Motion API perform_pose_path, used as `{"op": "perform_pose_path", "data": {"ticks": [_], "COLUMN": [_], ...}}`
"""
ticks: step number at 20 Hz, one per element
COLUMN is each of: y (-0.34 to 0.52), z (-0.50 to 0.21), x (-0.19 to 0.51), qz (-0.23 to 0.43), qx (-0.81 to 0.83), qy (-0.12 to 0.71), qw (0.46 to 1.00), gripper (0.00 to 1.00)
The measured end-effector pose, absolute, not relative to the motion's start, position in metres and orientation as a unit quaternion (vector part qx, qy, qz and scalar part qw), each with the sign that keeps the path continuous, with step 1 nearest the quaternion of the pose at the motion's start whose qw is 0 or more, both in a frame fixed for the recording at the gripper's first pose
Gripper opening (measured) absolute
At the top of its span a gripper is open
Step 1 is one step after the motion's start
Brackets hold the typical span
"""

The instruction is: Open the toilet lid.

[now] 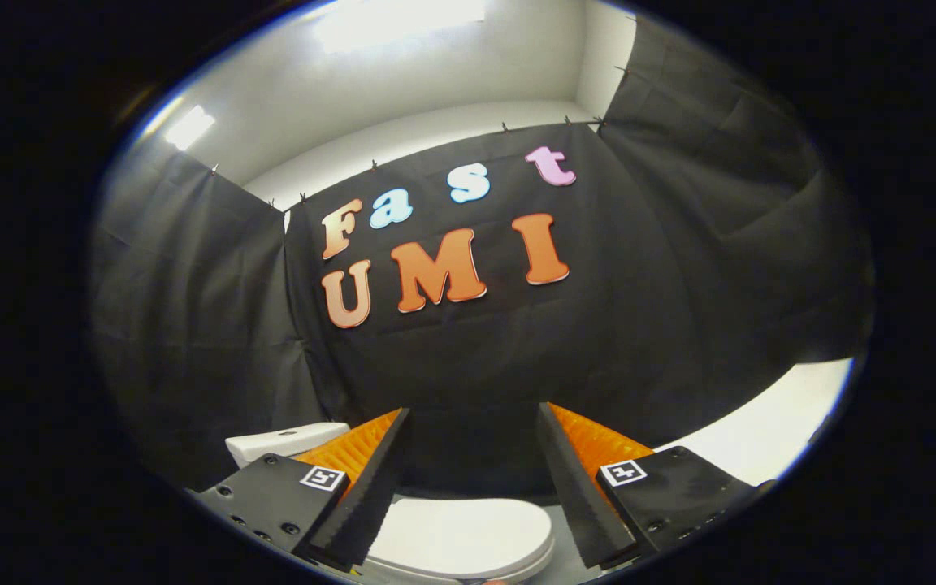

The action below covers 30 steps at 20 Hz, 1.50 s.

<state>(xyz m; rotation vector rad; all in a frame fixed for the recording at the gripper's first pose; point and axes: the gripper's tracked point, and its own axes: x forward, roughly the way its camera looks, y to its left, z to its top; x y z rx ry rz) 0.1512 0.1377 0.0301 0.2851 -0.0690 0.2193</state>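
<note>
A white toilet stands low down, under my fingers. Its lid [460, 536] lies flat and closed, showing in the gap between the fingers. The white tank [281, 443] sits behind the left finger. My gripper [472, 422] hangs above the lid with its fingers spread wide and nothing between them. It points at the black cloth wall rather than down at the toilet. The front edge of the lid is hidden below the fingers.
Black cloth walls [663, 325] close the booth at the back and on both sides. A white surface [777, 426] shows to the right beyond the right finger. A pale ceiling with bright lights [403, 20] is overhead.
</note>
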Motion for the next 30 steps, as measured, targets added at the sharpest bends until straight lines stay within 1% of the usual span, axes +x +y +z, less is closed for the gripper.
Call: {"op": "perform_pose_path", "data": {"ticks": [3, 7, 13, 17, 30], "y": [0.161, 0.175, 0.169, 0.171, 0.185], "z": [-0.012, -0.076, -0.159, -0.235, -0.305], "x": [0.138, 0.131, 0.126, 0.123, 0.135], "qz": [0.143, 0.156, 0.139, 0.131, 0.133], "qx": [0.224, 0.282, 0.369, 0.392, 0.459], "qy": [-0.003, 0.052, 0.115, 0.19, 0.279], "qw": [0.964, 0.945, 0.912, 0.891, 0.833], "gripper": [0.98, 0.98, 0.98, 0.98, 0.99]}}
